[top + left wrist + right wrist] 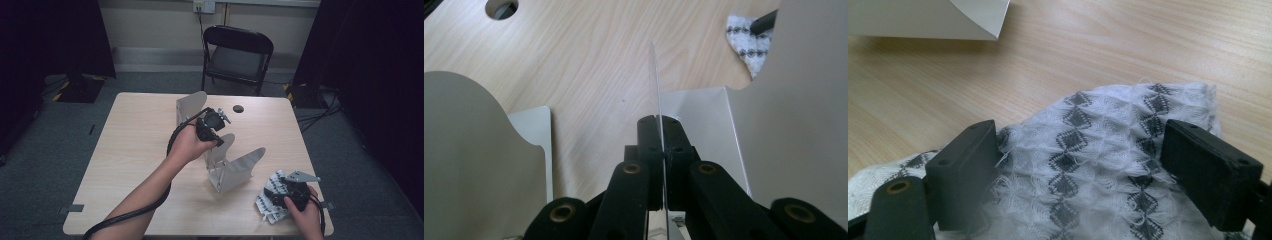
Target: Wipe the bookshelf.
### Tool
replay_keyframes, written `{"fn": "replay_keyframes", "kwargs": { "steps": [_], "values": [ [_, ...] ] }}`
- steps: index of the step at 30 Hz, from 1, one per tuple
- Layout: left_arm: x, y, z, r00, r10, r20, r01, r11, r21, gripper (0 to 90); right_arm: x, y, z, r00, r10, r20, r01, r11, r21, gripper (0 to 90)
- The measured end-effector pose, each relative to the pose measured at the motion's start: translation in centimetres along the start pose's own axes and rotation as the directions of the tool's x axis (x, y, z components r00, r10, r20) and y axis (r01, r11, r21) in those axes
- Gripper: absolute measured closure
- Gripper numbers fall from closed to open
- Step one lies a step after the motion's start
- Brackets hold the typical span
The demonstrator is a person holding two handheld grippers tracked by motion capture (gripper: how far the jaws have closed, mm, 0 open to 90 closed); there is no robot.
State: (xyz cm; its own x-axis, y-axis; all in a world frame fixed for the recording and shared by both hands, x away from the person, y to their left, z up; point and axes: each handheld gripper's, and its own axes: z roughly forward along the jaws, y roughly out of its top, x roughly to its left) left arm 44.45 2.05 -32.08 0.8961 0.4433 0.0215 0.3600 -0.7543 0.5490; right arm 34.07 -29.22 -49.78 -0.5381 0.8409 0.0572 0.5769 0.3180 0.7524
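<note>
Left gripper view: left gripper [659, 150] jaws are clamped tight on a thin divider plate [655, 85] of the metal rack [227, 165] mid-worktop, so it could be tipped, while right gripper [1083, 165] jaws are spread wide around the patterned cloth [1098, 145] near the front right corner.

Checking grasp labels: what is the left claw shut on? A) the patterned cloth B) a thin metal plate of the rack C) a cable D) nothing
B: in the left gripper view the left claw pinches the thin upright plate edge-on; the cloth lies apart.
</note>
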Motion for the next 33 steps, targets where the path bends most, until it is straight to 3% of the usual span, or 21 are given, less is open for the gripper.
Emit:
{"fn": "replay_keyframes", "kwargs": {
  "steps": [4, 12, 18, 22, 26, 31, 33],
  "values": [
    [-0.3, 0.5, -0.2, 0.9994, 0.032, -0.011, -0.032, 0.9995, -0.001, 88.6, 0.0, 0.0, 0.0, 1.0000, 0.000, 0.000, 0.000, 1.000, 0.000, 14.8],
    [-0.3, 1.2, -0.9, 0.9981, 0.058, -0.020, -0.059, 0.9982, -0.011, 88.9, 0.0, 0.0, 0.0, 1.0000, -0.001, 0.001, 0.001, 1.000, -0.001, 14.8],
    [-0.1, 1.3, -1.1, 0.9973, 0.073, 0.011, -0.073, 0.9972, -0.018, 89.4, 0.0, 0.0, 0.0, 1.0000, 0.001, 0.001, -0.001, 1.000, 0.000, 14.8],
    [0.0, 1.1, -1.5, 0.9953, 0.094, 0.023, -0.094, 0.9954, -0.019, 89.5, 0.0, 0.0, 0.0, 1.0000, 0.000, 0.000, 0.000, 1.000, 0.001, 14.8],
    [0.0, 0.8, -1.4, 0.9904, 0.129, 0.048, -0.130, 0.9914, 0.015, 89.4, 0.0, 0.0, 0.0, 1.0000, -0.001, 0.001, 0.001, 1.000, 0.000, 14.8],
    [0.3, -0.3, -1.3, 0.9905, 0.127, 0.054, -0.128, 0.9916, 0.020, 89.4, 0.0, 0.0, 0.0, 1.0000, -0.001, 0.002, 0.001, 1.000, 0.000, 14.8],
    [0.9, -1.2, -1.1, 0.9921, 0.113, 0.056, -0.115, 0.9924, 0.044, 89.3, 0.0, 0.0, 0.0, 1.0000, -0.001, 0.002, 0.001, 1.000, 0.000, 14.8]
  ]
}}
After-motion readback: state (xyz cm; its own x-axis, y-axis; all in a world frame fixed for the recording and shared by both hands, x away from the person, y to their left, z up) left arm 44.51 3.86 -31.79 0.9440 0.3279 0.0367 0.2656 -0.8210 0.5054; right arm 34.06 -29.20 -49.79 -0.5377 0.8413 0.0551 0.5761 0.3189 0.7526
